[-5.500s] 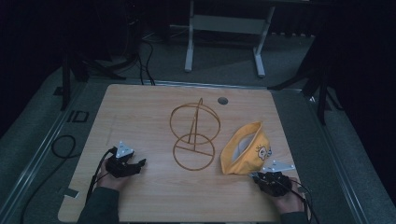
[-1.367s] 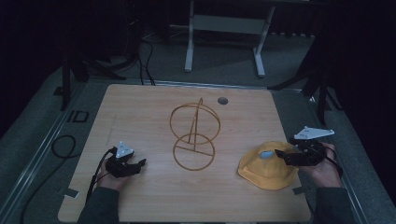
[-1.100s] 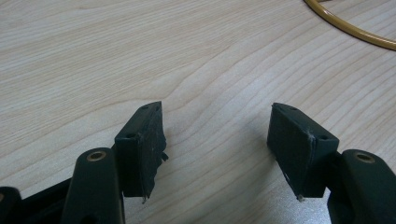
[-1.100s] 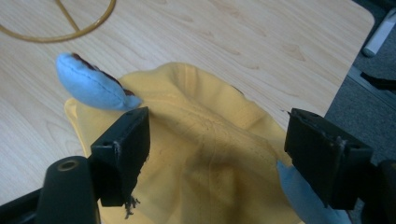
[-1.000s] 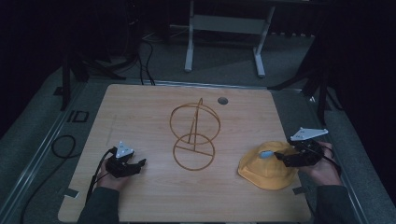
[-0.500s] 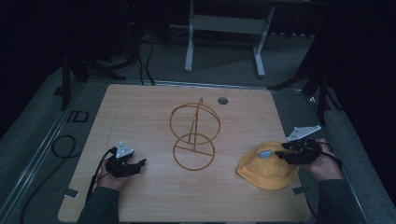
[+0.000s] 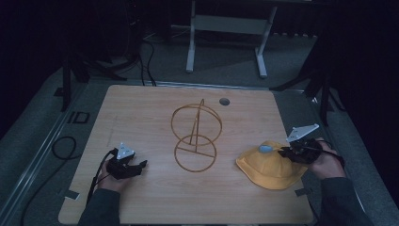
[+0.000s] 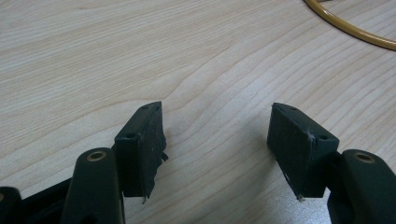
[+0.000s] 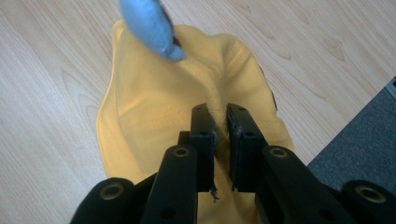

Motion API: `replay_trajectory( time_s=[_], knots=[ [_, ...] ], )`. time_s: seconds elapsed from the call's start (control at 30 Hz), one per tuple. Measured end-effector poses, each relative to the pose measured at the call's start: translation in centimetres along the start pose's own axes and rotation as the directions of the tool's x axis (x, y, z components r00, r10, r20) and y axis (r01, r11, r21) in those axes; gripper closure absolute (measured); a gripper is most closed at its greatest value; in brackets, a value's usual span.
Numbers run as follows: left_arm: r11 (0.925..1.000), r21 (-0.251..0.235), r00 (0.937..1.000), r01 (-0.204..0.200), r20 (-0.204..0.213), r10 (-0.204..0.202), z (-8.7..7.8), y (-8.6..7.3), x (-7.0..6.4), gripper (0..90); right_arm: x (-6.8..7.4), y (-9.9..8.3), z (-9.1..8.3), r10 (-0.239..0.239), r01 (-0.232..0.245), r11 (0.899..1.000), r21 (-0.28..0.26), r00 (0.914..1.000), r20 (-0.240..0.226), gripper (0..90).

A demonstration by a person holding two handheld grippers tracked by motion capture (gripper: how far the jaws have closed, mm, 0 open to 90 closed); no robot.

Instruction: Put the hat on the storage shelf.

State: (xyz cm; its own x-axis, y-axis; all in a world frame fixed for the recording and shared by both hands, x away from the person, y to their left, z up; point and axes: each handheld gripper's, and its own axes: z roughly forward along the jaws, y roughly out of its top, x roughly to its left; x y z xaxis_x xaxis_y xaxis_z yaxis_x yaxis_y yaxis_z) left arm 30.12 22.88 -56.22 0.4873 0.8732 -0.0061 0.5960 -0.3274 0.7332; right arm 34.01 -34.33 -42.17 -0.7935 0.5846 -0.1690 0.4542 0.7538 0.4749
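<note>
Right gripper (image 9: 217,116): jaws pressed nearly together, pinching a raised fold of the yellow bucket hat (image 9: 154,107) near its crown — cloth bunched up between the pads. Just beyond the jaw tips, a pale blue tab (image 9: 149,23) standing off the hat's top. Hat lying brim-down on the wooden table (image 7: 141,113), directly under the tool, close to the table's right edge. Probably light, limp, non-slippery fabric: likely to sag and drape once lifted, so better taken at the crown fold or stiffer brim. No readable lettering or logo. Farther off toward the table's middle, a gold wire ring stand (image 7: 195,136). Left gripper (image 8: 215,135) spread wide, empty, resting low over bare wood.
</note>
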Motion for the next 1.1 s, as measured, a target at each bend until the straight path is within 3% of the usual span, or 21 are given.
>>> replay_trajectory(
  time_s=[0.3,1.1],
  knots=[
    [1.0000,0.000,1.0000,0.001,0.000,-0.001,0.0,0.0,0.0,36.6,0.0,0.8,-0.7,-0.008,0.009,1.000,-0.028,1.0000,0.004,84.2],
    [1.0000,0.002,1.0000,0.000,0.000,0.000,0.0,0.0,0.0,36.6,0.1,5.1,-2.7,-0.068,0.070,0.995,-0.075,0.9973,0.028,84.4]
  ],
)
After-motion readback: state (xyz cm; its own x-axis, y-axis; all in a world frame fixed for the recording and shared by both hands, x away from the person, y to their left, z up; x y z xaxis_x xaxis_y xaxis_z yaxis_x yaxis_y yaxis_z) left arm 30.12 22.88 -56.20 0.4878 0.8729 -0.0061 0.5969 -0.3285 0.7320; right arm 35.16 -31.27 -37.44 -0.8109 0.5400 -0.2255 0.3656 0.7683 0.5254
